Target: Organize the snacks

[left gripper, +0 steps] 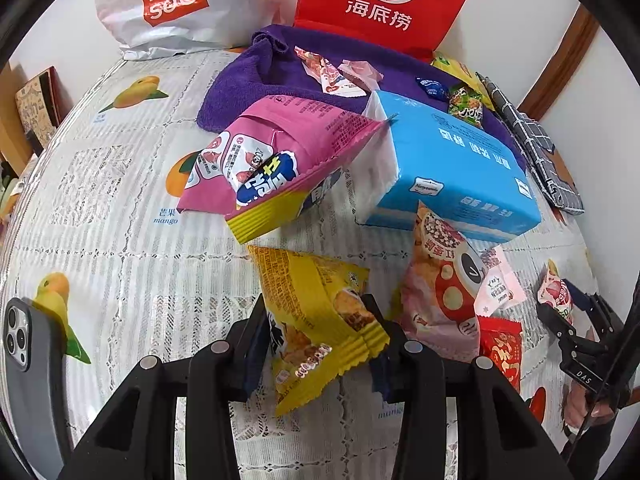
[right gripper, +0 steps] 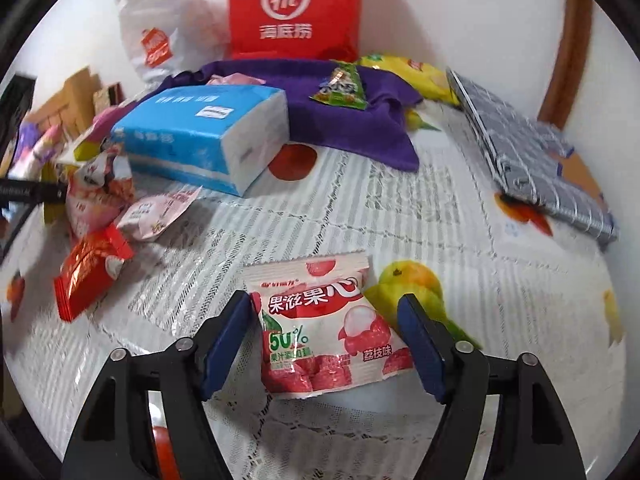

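Observation:
My left gripper (left gripper: 318,334) is shut on a yellow snack packet (left gripper: 320,320) and holds it over the tablecloth. A pink and yellow snack bag (left gripper: 276,164) lies ahead, with a mushroom-print snack bag (left gripper: 440,292) and a red packet (left gripper: 502,346) to the right. My right gripper (right gripper: 326,330) is open, its jaws either side of a white and red lychee candy packet (right gripper: 324,328) lying on the table. It also shows in the left wrist view (left gripper: 554,294). The red packet (right gripper: 90,276) and a pale pink packet (right gripper: 158,210) lie to the left.
A blue tissue pack (left gripper: 452,168) sits mid-table by a purple towel (left gripper: 256,80) with small candies on it. A red Hi bag (left gripper: 384,0) and a white Miniso bag (left gripper: 168,4) stand at the back wall. A checked notebook (right gripper: 532,156) lies right; a phone (left gripper: 28,360) left.

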`<state>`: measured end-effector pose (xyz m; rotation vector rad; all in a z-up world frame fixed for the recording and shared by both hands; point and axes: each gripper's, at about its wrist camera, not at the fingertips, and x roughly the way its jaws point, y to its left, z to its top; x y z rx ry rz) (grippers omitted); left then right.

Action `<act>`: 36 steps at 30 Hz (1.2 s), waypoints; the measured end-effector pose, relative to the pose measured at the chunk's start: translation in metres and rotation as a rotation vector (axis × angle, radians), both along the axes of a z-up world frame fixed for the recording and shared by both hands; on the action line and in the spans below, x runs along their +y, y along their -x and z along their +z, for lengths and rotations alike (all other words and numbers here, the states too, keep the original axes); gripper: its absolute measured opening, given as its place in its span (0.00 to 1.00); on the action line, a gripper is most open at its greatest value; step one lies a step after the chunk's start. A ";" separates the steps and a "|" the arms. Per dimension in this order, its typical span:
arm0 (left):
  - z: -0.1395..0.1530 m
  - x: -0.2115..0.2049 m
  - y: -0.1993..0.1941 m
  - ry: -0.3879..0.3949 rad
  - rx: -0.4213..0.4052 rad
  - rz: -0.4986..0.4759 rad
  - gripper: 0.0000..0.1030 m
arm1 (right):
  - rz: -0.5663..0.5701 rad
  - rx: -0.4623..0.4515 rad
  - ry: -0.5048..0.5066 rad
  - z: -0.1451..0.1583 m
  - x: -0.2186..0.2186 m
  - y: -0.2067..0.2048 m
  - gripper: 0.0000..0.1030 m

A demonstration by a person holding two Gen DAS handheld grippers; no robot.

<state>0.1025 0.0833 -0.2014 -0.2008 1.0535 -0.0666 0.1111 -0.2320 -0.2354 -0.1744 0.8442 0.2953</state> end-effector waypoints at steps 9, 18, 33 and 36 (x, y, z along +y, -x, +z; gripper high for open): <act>0.000 -0.001 0.006 -0.010 -0.020 0.009 0.39 | -0.090 -0.019 -0.033 -0.002 -0.002 0.010 0.60; 0.004 0.009 0.018 0.067 -0.012 0.013 0.39 | -0.123 -0.029 -0.030 -0.001 -0.003 0.013 0.59; 0.026 0.007 0.047 0.026 -0.088 0.015 0.39 | -0.169 0.001 -0.093 0.010 0.000 0.028 0.47; 0.032 0.006 0.053 0.036 -0.101 0.010 0.39 | -0.171 0.012 -0.098 0.011 0.002 0.031 0.43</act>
